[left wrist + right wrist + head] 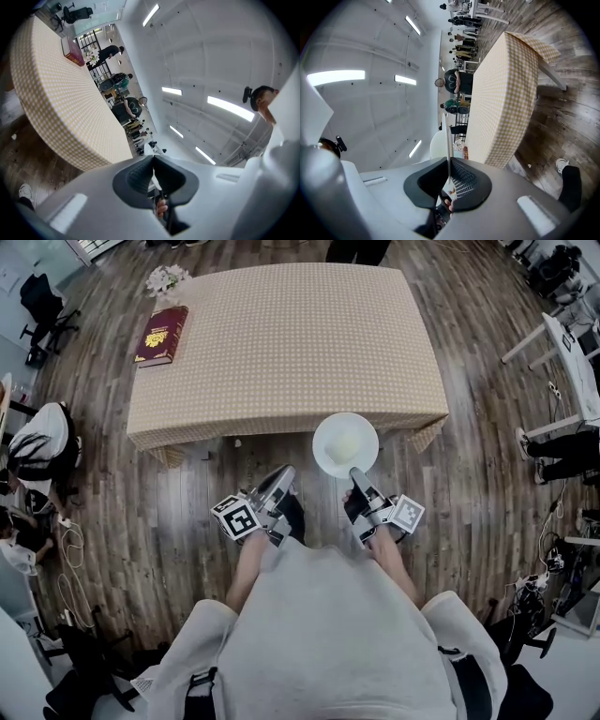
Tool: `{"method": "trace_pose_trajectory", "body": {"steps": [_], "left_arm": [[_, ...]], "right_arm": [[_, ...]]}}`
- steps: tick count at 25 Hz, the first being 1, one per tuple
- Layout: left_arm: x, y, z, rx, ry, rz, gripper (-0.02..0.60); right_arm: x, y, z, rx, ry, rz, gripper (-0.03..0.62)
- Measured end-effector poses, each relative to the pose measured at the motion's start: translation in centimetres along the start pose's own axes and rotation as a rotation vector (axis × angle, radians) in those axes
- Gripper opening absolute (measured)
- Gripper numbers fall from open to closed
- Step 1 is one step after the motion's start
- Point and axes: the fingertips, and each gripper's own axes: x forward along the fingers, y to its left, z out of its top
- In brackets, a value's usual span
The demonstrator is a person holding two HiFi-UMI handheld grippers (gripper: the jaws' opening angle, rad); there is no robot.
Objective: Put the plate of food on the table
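Right now we hold the white plate (325,461), with a pale mound of food (346,441) on it, in the air over the wooden floor (159,521). It is just short of the near edge of the checked table (281,343) and not on it. Our right gripper (357,474) pinches its near rim, jaws clamped on the thin edge. Our left gripper (282,476) hangs beside it, apart from the plate, jaws closed together on nothing. At the table's far left corner lie a red book (161,334) and white flowers (166,279).

Head view overhead, steeply down, both gripper views low, sharing table (281,343)
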Motion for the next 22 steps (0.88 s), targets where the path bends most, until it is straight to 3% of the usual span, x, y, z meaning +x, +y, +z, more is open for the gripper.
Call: {"method": "trace_pose_trajectory", "body": {"steps": [8,15,22], "left_arm": [[4.4,5.6,9.6,-0.025,0.007,-0.005,0.011],[7.8,9.4,17.8,-0.004,-0.009,-0.024,0.011],[9.9,12.2,21.3,-0.002,-0.011,-0.026,0.011]], "right_arm": [[10.1,-0.2,4.4,0.011,-0.032,-0.044,0.012],[18.8,0.9,8.1,-0.011,-0.050,-0.023,0.012],[23.8,1.4,10.7,-0.031,-0.051,-0.007,0.012]]}}
